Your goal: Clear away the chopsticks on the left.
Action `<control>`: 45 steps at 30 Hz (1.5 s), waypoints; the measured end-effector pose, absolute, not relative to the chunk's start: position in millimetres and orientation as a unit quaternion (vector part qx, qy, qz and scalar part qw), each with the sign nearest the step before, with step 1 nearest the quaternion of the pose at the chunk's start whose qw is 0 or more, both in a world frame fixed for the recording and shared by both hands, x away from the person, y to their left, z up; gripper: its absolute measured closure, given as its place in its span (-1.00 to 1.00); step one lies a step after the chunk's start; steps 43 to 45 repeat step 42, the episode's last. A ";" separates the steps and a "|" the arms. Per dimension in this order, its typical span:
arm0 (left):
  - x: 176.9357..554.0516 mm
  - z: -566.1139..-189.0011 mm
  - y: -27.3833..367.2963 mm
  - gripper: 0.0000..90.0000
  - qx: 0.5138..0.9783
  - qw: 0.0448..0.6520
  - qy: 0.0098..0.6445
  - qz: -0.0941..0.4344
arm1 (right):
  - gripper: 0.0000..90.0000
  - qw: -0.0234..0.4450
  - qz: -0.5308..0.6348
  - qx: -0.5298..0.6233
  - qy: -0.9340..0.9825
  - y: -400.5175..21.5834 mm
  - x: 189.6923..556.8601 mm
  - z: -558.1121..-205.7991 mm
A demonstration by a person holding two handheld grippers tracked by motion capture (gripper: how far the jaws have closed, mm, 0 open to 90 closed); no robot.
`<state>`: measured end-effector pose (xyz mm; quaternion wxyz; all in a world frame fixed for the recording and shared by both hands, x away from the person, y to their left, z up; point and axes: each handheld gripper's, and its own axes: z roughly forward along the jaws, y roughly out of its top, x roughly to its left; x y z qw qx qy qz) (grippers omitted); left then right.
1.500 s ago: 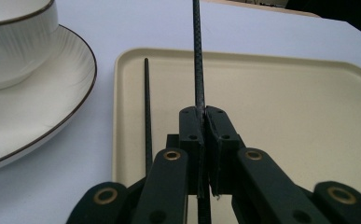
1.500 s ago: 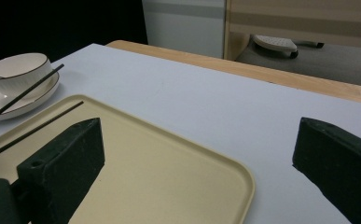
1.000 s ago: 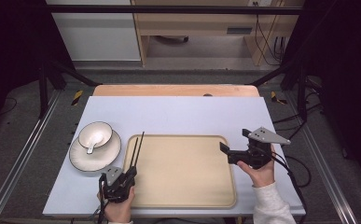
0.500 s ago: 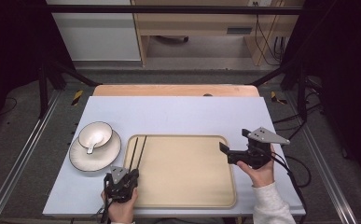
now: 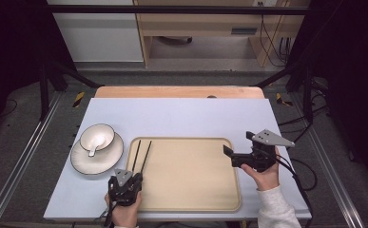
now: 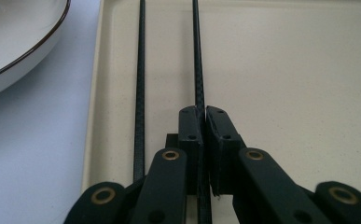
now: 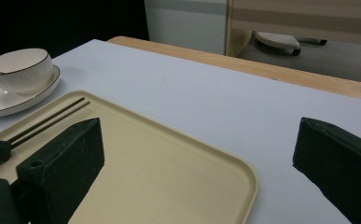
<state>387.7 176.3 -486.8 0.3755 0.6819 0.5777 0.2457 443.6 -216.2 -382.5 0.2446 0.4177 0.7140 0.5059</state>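
Note:
Two black chopsticks (image 5: 141, 156) lie lengthwise along the left side of the beige tray (image 5: 191, 183). My left gripper (image 5: 135, 177) is at their near ends, low over the tray's left front corner. In the left gripper view its jaws are shut on the right chopstick (image 6: 197, 56), while the left chopstick (image 6: 141, 88) lies free beside them on the tray (image 6: 285, 93). My right gripper (image 5: 238, 145) hovers open over the tray's right edge, holding nothing. Its own view looks across the tray (image 7: 169, 172) between the wide-apart jaws of the right gripper (image 7: 201, 168) to the chopsticks (image 7: 52, 119).
A white bowl (image 5: 97, 137) with a spoon in it stands on a white plate (image 5: 98, 161) left of the tray; the bowl (image 7: 17, 67) also appears far left in the right gripper view. The plate's rim (image 6: 19, 46) lies close to the chopsticks. Blue table surface (image 5: 181, 118) stretches behind the tray.
The chopsticks, held close together and angled a second ago, now lie apart and flat on the tray. The left gripper has drawn slightly back toward the person. The right gripper has stayed put.

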 end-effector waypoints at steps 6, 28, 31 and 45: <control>388.2 -486.1 176.2 0.84 0.685 0.378 0.575 0.242 | -0.95 0.245 0.507 0.418 0.713 -217.5 442.6 -381.3; 410.0 -406.5 197.5 -0.33 0.744 0.462 0.420 0.239 | -0.96 0.254 0.513 0.419 0.704 -222.9 439.3 -376.8; 413.7 -397.6 203.5 -0.47 0.759 0.458 0.395 0.242 | -0.96 0.255 0.515 0.419 0.703 -224.5 438.6 -375.6; 415.0 -399.4 231.5 -0.59 0.768 0.453 0.386 0.236 | -0.96 0.257 0.516 0.423 0.699 -227.7 437.6 -374.1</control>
